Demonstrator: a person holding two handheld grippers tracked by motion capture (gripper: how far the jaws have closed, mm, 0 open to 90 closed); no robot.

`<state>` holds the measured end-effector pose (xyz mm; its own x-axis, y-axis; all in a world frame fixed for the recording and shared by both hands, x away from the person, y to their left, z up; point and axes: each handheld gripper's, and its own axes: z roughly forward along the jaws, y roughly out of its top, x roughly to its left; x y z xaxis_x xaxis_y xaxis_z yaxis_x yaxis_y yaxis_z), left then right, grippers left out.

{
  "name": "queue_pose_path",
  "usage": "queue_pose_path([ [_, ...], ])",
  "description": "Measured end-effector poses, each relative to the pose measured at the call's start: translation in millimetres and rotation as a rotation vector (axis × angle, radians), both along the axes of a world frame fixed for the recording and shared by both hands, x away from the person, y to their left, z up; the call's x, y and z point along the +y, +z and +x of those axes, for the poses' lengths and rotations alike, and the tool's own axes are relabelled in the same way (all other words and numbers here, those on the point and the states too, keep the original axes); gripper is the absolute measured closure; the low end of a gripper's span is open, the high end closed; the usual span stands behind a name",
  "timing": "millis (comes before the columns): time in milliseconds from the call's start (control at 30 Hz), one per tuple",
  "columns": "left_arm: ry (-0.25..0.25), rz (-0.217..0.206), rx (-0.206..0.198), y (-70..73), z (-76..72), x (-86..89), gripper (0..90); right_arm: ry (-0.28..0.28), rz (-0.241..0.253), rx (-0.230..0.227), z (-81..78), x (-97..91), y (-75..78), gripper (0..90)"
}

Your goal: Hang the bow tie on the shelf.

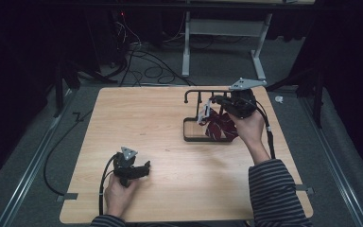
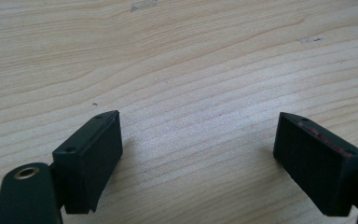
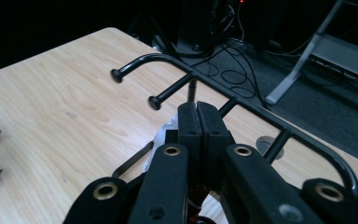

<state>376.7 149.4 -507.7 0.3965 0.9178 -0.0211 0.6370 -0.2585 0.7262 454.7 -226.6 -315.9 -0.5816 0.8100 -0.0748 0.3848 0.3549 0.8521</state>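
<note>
**Bag held at the hook rack, not yet hung**

Fingers (image 3: 199, 122) of the right gripper (image 1: 213, 105) are pressed together, pinching a clear packet with dark red contents (image 1: 219, 124). That packet hangs from them, tilted, over the base of a black wire rack (image 1: 194, 138) at the far right of the wooden surface (image 1: 146, 118). From the right gripper view, the rack's knobbed hooks (image 3: 154, 102) stand just ahead of the closed fingers. Judging by this, the packet is lifted and brought to the rack, but threading it onto a hook remains. Nearer the person, the left gripper (image 1: 142, 170) rests low on the surface, jaws wide apart and empty.
</note>
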Motion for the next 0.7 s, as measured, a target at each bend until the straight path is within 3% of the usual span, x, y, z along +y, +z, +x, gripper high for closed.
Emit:
queue_pose_path([
  [267, -0.001, 0.000, 0.000, 0.0, 0.0, 0.1, 15.8, -0.048, 0.005, 0.028, 14.3, -4.3, -4.0, 90.0],
  [700, 0.000, 0.001, 0.000, 0.0, 0.0, 0.1, 15.8, -0.077, 0.001, 0.063, 27.4, -2.6, -12.4, 90.0],
])
